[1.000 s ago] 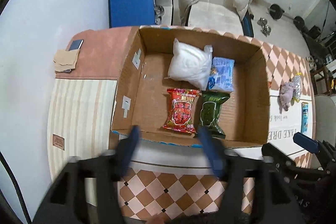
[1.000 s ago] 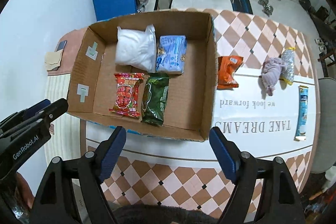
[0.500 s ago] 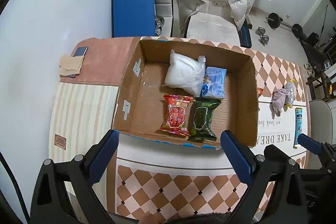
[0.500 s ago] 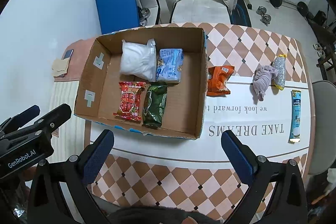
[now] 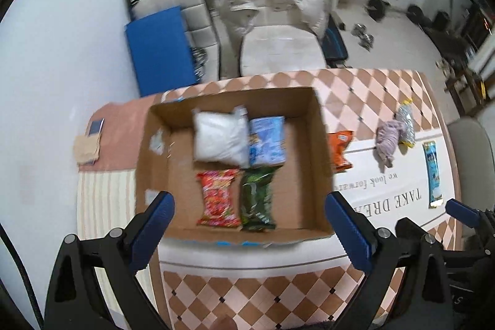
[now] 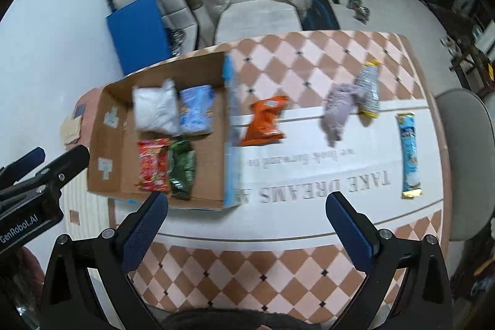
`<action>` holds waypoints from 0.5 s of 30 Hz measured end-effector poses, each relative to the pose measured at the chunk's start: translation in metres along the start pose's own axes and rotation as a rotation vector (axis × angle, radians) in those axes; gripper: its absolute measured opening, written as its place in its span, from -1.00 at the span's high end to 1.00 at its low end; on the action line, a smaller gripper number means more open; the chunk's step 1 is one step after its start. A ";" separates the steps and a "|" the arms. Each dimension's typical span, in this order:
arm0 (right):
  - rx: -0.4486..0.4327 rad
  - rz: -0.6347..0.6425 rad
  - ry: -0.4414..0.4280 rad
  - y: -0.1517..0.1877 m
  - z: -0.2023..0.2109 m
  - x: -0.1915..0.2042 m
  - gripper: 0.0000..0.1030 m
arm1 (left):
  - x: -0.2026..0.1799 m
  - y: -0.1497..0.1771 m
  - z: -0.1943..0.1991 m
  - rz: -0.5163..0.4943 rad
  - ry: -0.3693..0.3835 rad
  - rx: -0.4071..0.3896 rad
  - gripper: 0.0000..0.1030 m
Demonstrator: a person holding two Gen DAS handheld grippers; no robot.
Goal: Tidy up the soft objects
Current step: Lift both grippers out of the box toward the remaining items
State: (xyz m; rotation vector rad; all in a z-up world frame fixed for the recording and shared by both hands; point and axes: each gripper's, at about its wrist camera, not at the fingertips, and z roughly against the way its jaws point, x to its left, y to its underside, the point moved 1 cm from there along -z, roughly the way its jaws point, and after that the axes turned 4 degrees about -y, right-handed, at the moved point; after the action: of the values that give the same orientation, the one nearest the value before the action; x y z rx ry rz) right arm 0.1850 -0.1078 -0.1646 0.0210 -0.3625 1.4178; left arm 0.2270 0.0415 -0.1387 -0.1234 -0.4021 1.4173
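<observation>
An open cardboard box (image 5: 321, 150) (image 6: 96, 141) holds a white bag (image 5: 219, 138), a light blue pack (image 5: 267, 141), a red snack pack (image 5: 218, 197) and a green snack pack (image 5: 256, 200). To its right on the table lie an orange pack (image 6: 266, 121), a purple soft toy (image 6: 338, 109), a silver pouch (image 6: 368, 88) and a long blue pack (image 6: 409, 153). My left gripper (image 5: 249, 231) is open and empty above the box's near edge. My right gripper (image 6: 246, 231) is open and empty above the near table, right of the box.
A phone on tan cloth (image 5: 89, 141) lies at the table's left end. A chair with a white puffer jacket (image 5: 278, 5) stands behind the table, with a blue panel (image 5: 161, 48) and barbell weights beyond. A grey chair (image 6: 464, 163) is at the right.
Both grippers have opened wide and drawn back and up from the box. The views have swung right, so more of the table's right side shows.
</observation>
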 end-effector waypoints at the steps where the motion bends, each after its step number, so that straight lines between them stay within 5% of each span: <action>1: -0.001 -0.016 0.004 -0.001 0.000 -0.011 -1.00 | -0.013 -0.006 -0.002 -0.031 -0.003 -0.001 -0.93; 9: 0.006 -0.221 0.091 -0.012 -0.007 -0.151 -1.00 | -0.130 -0.064 -0.058 -0.358 -0.033 0.071 -0.93; 15: 0.063 -0.335 0.137 -0.022 -0.035 -0.248 -1.00 | -0.207 -0.092 -0.145 -0.539 -0.014 0.296 -0.91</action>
State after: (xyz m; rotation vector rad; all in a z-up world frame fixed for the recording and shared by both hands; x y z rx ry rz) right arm 0.1878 -0.3414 -0.2570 0.0340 -0.1902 1.0917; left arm 0.3425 -0.1528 -0.2847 0.2228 -0.2090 0.9302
